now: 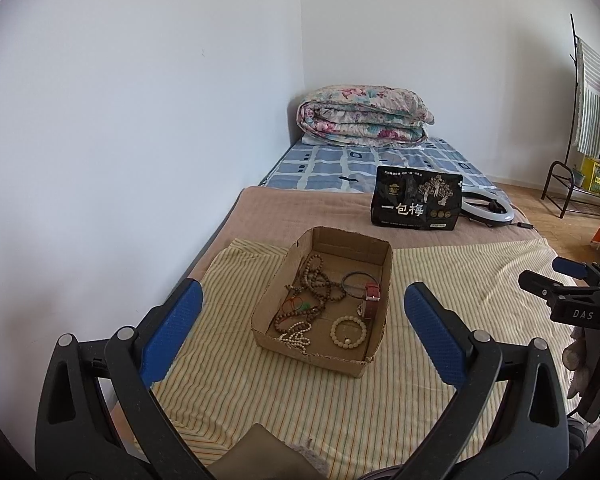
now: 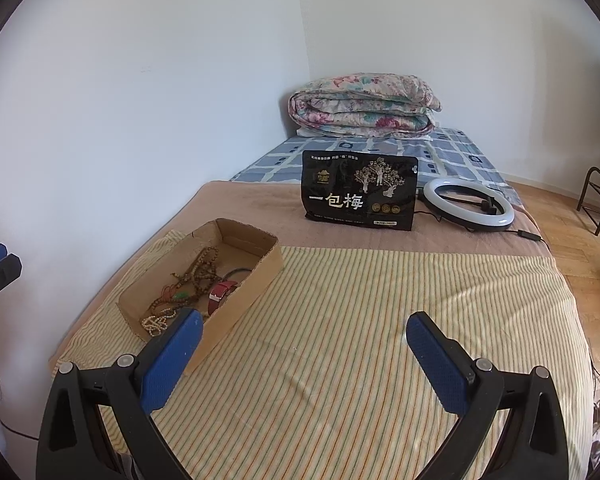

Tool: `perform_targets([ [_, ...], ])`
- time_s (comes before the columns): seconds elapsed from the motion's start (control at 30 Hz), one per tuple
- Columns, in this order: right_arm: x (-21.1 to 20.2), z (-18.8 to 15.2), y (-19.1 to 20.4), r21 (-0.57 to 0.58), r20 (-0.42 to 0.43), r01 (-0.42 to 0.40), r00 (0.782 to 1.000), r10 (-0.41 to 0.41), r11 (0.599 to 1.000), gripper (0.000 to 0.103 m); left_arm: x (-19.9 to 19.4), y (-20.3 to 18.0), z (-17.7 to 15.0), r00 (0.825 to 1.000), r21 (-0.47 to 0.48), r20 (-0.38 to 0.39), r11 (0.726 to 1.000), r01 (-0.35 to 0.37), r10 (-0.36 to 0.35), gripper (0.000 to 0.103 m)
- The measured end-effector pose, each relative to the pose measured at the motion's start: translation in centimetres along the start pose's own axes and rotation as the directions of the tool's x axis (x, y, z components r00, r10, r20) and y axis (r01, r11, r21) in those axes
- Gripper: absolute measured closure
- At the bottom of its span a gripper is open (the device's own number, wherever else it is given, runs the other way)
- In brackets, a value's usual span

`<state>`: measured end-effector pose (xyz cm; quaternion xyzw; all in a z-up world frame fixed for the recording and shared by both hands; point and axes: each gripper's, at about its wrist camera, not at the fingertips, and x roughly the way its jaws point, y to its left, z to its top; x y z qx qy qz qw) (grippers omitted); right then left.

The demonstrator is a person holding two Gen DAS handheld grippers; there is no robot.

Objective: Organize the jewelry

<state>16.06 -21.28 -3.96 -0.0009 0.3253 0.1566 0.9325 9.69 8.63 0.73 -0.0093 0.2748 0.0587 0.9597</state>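
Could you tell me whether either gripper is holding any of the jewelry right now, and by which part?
Nothing is held: the left gripper and right gripper are both open and empty.

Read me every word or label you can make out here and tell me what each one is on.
"一包梅": large pale characters on the black snack bag standing on the bed.
"DAS": white letters on the right gripper body, seen from the left wrist view.
Small print and round seals on that bag: too small to read.

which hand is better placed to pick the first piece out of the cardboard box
Left. The left hand-held gripper is open and frames the cardboard box of jewelry straight ahead. The right hand-held gripper, also open, faces bare striped cloth, with the box off to its left.
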Motion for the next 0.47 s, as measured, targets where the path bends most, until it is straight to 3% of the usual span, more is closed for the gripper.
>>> perform_targets([
  [0.47,-0.12,-0.44,-0.88,0.017,-0.007,0.015,1.0,-0.015,1.0,0.0,0.02,0.52,0.67,1.0,0.004,-0.008,1.0,-0.011,0.011,0.001],
])
